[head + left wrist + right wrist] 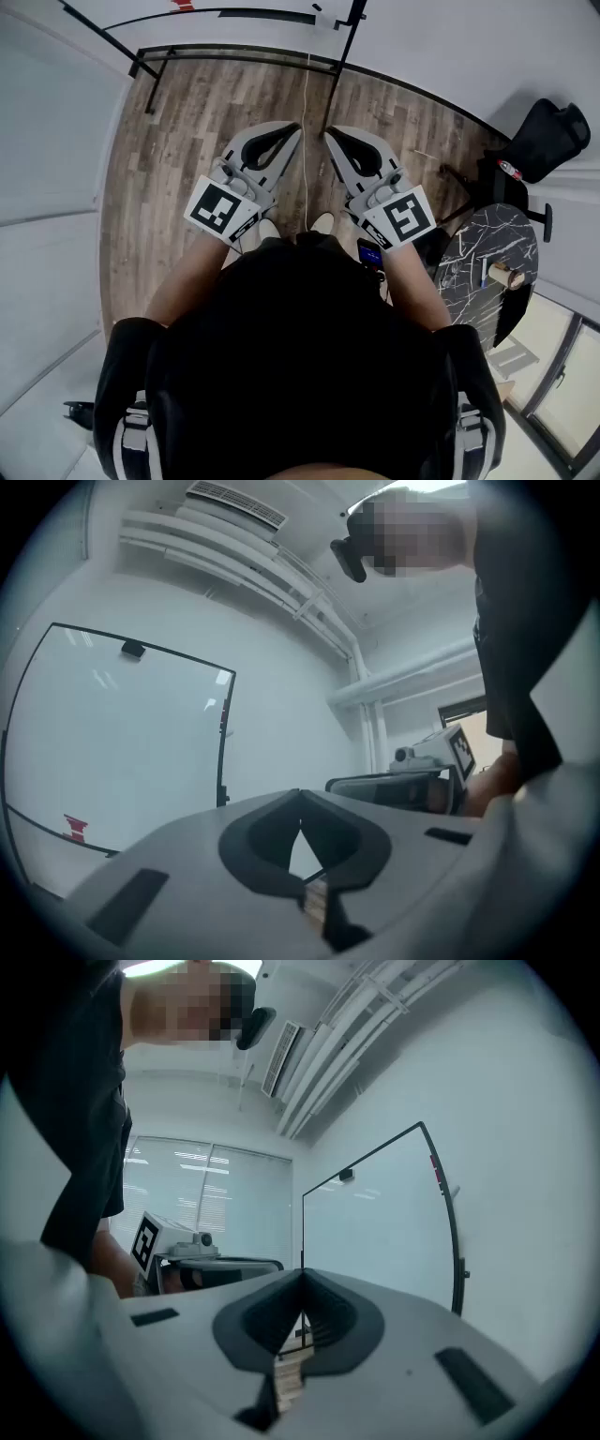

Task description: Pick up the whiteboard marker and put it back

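I stand facing a whiteboard (246,13) on a black stand, with both grippers held level and side by side. My left gripper (296,127) is shut with nothing in it, its tips meeting (300,794). My right gripper (329,132) is likewise shut and empty (302,1274). The whiteboard fills the left gripper view (122,752) and the right gripper view (375,1232). A small red object (77,829) sticks to the board's face. A thin blue-and-white stick (484,273), possibly the marker, lies on a round marble table (469,246) to my right.
The stand's black legs (155,66) spread over the wooden floor (187,131) ahead. A black chair (548,136) with a red-capped item (511,170) stands at the right beyond the table. White walls close in at left. A cable (306,141) runs along the floor between the grippers.
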### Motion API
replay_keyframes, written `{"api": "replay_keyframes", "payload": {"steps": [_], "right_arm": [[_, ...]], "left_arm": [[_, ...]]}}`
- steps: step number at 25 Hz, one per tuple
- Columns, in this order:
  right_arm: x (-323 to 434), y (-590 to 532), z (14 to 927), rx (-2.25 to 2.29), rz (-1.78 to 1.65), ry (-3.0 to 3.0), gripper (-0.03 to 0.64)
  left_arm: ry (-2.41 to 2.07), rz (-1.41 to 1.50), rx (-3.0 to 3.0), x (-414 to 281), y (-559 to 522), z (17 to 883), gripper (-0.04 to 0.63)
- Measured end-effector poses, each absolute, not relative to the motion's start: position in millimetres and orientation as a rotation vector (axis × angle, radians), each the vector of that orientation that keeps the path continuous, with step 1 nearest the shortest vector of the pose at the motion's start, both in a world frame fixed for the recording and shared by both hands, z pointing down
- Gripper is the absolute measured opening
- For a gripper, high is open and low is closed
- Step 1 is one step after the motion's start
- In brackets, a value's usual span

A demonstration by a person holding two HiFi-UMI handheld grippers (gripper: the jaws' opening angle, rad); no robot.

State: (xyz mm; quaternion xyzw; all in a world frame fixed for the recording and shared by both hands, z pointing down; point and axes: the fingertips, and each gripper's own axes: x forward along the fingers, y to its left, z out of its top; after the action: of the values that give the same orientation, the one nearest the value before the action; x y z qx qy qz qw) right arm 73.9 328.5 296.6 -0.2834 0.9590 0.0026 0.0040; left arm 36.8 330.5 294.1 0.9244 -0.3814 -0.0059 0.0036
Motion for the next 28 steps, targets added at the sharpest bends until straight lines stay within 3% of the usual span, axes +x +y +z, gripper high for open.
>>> {"api": "replay_keyframes", "payload": {"steps": [9, 28], "right_arm": [[83.5, 313.7, 299.1, -1.025, 0.147, 3.006, -0.008], [120.7, 267.3, 311.9, -0.812, 0.041, 3.0, -0.006]], "left_arm": [[-1.218, 0.037, 2.928, 38.0, 324.2, 298.4, 0.003], [-1.295, 0.039, 2.879, 79.1, 269.3, 309.6, 0.003]]}}
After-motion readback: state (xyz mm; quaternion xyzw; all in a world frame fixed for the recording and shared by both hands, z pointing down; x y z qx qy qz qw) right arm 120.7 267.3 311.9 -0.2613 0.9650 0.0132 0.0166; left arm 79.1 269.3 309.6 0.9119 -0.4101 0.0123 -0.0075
